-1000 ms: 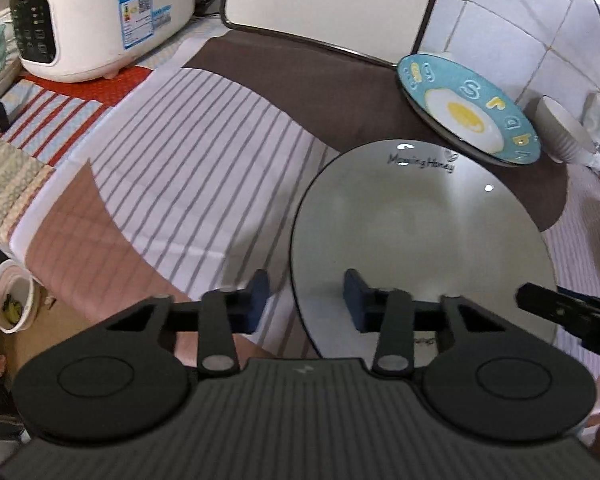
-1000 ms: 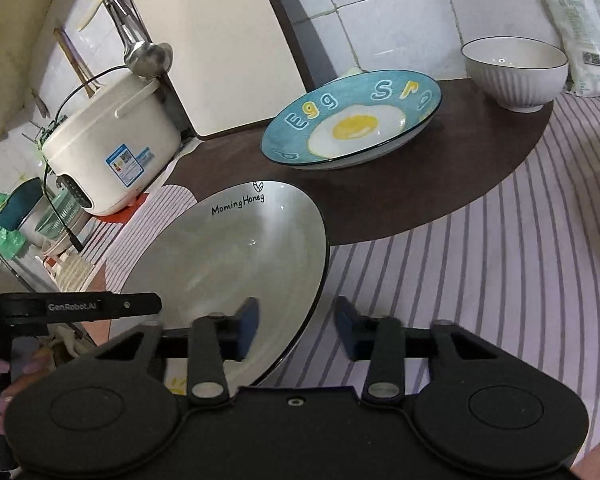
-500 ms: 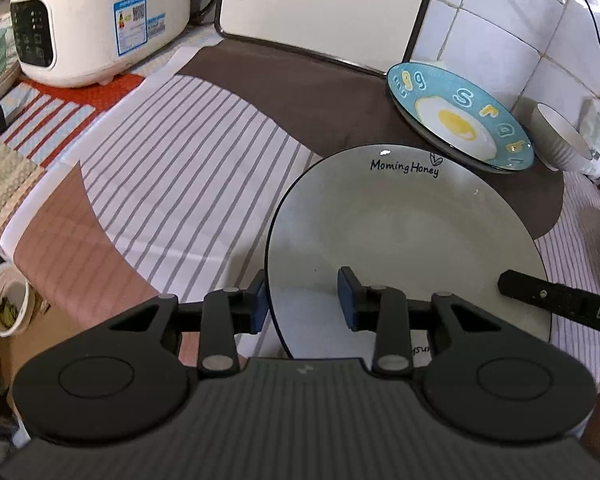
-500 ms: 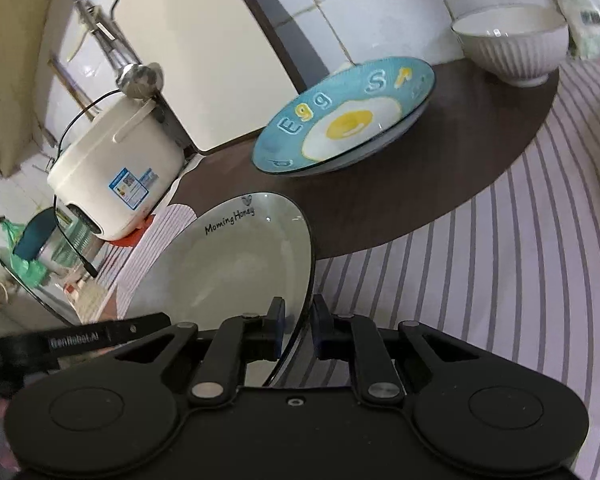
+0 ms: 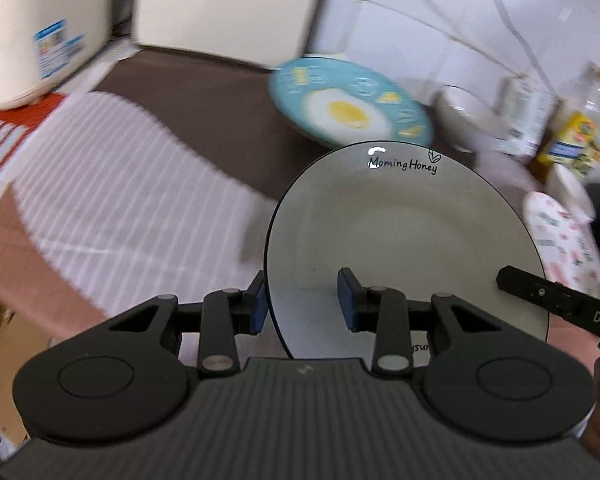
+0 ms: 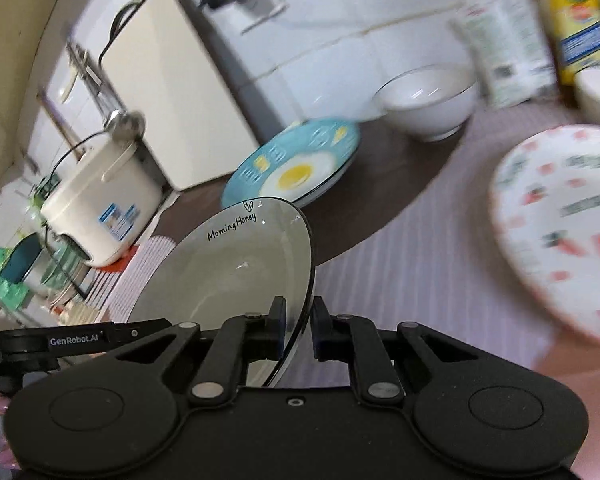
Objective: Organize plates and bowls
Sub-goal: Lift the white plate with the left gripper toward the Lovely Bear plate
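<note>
Right gripper (image 6: 298, 330) is clenched on the near rim of the white "Morning Honey" plate (image 6: 236, 268), which extends toward 11 o'clock. Left gripper (image 5: 302, 302) is spread wide, straddling the plate's (image 5: 400, 240) left edge without clamping. The egg-print plate (image 5: 348, 108) lies beyond at 12 o'clock.

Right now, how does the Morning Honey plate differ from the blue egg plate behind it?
The Morning Honey plate is plain pale grey with a dark rim and small black lettering; the egg plate is blue with a fried egg picture and yellow letters. The Morning Honey plate is gripped at its rim by the right gripper and looks lifted and tilted; the egg plate rests on the brown cloth, ungripped. Both are round and empty.
</note>
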{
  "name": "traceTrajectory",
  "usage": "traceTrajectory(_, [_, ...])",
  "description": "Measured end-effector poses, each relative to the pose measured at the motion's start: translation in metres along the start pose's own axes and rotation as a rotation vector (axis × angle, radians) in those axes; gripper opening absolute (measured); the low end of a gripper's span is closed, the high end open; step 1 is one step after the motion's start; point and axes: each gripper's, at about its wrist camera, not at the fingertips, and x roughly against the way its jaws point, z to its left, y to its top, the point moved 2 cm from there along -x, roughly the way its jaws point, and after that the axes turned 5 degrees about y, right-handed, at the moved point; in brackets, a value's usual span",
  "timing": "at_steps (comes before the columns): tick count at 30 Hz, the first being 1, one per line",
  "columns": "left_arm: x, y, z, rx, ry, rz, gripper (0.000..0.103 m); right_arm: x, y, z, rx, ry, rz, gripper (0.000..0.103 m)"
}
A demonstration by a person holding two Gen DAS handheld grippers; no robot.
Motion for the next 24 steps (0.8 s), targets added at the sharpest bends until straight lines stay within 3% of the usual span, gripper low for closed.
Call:
traceTrajectory(7, [-0.022, 0.009, -0.055, -0.078, -0.082, 0.027, 0.034, 0.035, 0.002, -0.039, -0.048, -0.085, -0.050, 0.017])
traceTrajectory(12, [-0.041, 0.016, -0.076, -0.107, -0.070, 0.042, 0.034, 0.031, -0.003, -0.058, -0.062, -0.125, -0.046, 0.018])
traceTrajectory(19, [-0.059, 0.030, -0.072, -0.118, -0.058, 0.051, 0.034, 0.015, -0.006, -0.056, -0.033, -0.120, -0.030, 0.020])
traceTrajectory(24, [-0.062, 0.036, -0.060, -0.066, -0.068, 0.033, 0.033, 0.006, -0.005, -0.049, -0.020, -0.122, 0.000, 0.021])
